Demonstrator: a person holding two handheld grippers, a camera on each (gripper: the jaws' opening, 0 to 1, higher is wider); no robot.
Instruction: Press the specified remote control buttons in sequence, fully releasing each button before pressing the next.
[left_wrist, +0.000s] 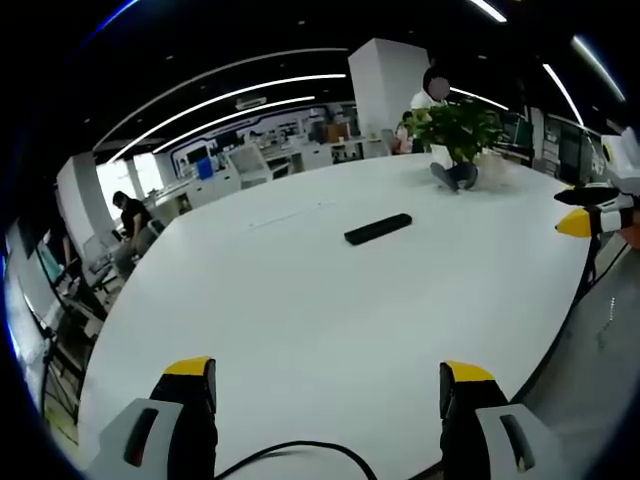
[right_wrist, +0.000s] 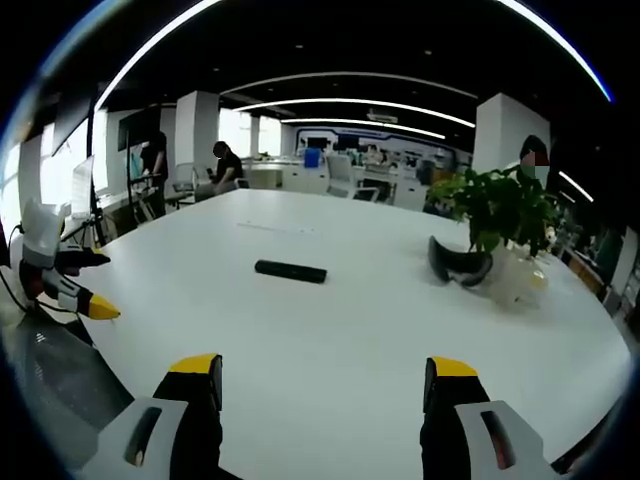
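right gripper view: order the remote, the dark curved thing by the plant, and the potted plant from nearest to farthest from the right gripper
1. Remote, lying flat mid-table, slightly left of centre ahead of the right gripper.
2. Dark curved thing, right, at the plant's foot.
3. Potted plant, right, just behind it.

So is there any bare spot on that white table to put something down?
Plenty. The table is bare from the right gripper up to the remote control, and on both sides of it. The crowded corner is by the potted plant and the dark object beside it.
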